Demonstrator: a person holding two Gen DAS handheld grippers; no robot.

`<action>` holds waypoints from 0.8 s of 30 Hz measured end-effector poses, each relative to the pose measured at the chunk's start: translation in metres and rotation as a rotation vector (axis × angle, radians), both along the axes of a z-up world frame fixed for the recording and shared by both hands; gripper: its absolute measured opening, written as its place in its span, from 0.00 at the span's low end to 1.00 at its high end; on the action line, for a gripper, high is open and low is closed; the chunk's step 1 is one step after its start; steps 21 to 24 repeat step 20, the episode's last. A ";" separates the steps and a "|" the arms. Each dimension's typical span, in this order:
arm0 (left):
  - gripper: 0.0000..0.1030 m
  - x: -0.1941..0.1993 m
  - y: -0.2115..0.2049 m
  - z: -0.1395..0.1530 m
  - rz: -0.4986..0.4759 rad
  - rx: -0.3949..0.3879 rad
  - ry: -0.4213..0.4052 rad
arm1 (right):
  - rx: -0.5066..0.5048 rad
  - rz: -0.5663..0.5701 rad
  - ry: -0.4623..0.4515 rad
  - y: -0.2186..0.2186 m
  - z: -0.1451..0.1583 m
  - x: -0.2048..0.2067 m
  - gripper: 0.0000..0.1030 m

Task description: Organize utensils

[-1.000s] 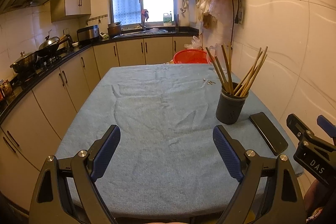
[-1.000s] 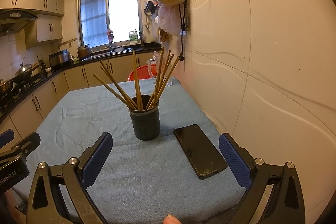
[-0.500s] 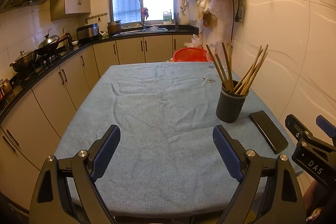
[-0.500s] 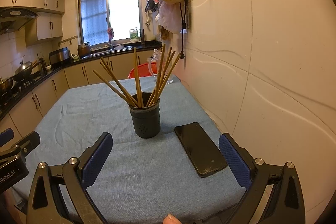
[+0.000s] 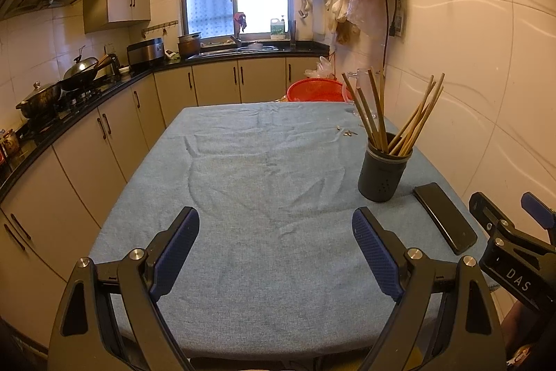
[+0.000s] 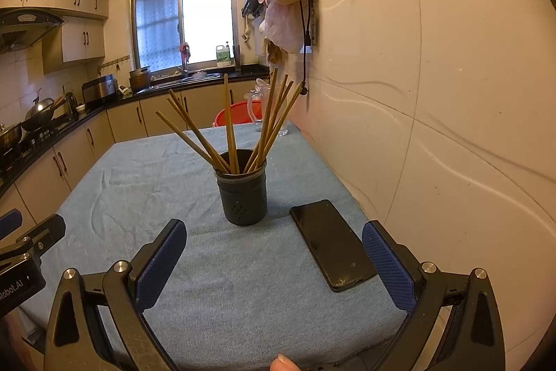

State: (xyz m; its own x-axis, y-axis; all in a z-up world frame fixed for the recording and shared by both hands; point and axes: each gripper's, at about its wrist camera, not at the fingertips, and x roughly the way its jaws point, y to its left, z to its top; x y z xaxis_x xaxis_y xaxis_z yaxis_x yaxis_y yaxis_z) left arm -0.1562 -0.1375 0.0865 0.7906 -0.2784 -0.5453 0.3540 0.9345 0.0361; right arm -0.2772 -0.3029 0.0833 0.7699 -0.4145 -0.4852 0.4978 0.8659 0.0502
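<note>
A dark grey utensil holder stands upright on the blue table cloth, with several wooden chopsticks fanned out of its top. The left wrist view has the same holder and chopsticks at the right side of the table. My right gripper is open and empty, a short way in front of the holder. My left gripper is open and empty over the near middle of the cloth, left of the holder. Part of the right gripper's body shows at the left view's right edge.
A black phone lies flat just right of the holder, close to the tiled wall. A red basket sits past the table's far edge. Small bits lie on the cloth. Kitchen counters with pots run along the left.
Both views have drifted slightly: the holder and phone sit a little higher in the frames, and the holder looks a bit nearer in the right view. Both grippers stay open and empty.
</note>
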 end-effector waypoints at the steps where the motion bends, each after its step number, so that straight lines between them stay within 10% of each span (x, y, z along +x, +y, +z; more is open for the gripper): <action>1: 0.86 0.000 0.000 -0.001 0.000 0.001 -0.001 | -0.001 0.000 0.000 0.000 0.000 0.000 1.00; 24: 0.86 0.024 0.028 -0.017 0.046 -0.029 0.074 | 0.024 0.068 0.081 0.003 -0.025 0.031 1.00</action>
